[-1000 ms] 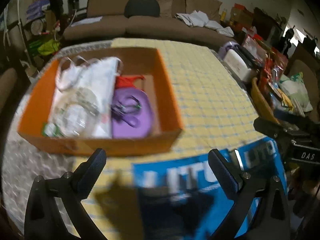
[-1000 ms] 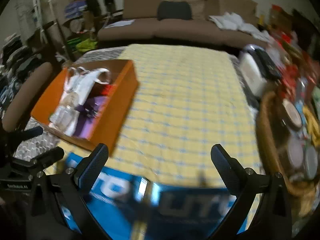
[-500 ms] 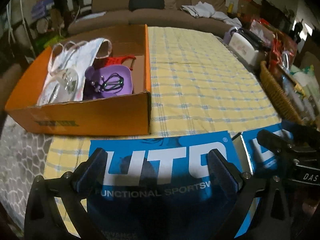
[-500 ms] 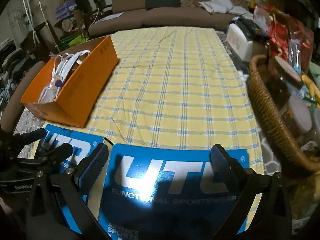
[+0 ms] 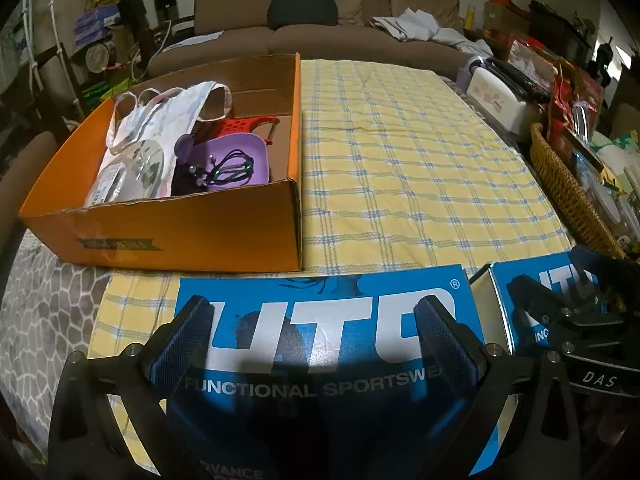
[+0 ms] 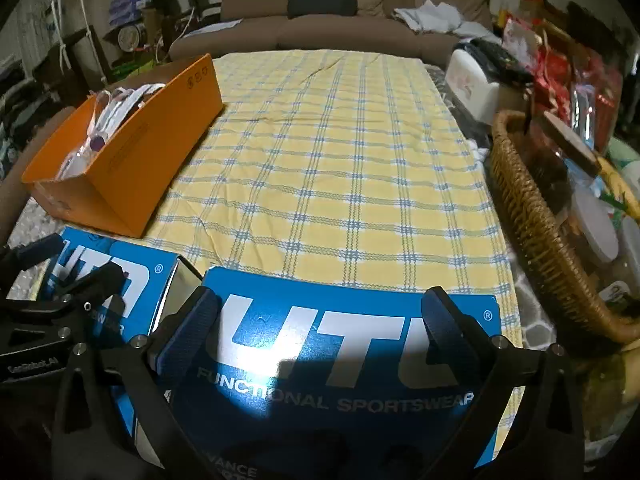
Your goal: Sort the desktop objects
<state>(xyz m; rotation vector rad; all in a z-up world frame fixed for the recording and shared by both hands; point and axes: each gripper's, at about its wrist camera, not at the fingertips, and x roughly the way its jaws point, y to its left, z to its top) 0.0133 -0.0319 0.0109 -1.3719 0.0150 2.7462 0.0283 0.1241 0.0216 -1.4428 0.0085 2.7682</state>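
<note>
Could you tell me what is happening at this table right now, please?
A person holds a pair of tongs in each hand. The left tongs and the right tongs both hang open, each above a blue box, gripping nothing. The orange box already holds a white bag and a purple dish. The yellow checked cloth lies beyond.

Table under yellow-and-blue checked cloth (image 6: pixel 340 152). On it: orange cardboard box (image 5: pixel 192 236) at left, two blue sportswear boxes (image 5: pixel 320 340) (image 6: pixel 344 360) side by side at near edge, wicker basket (image 6: pixel 532 216) at right.
</note>
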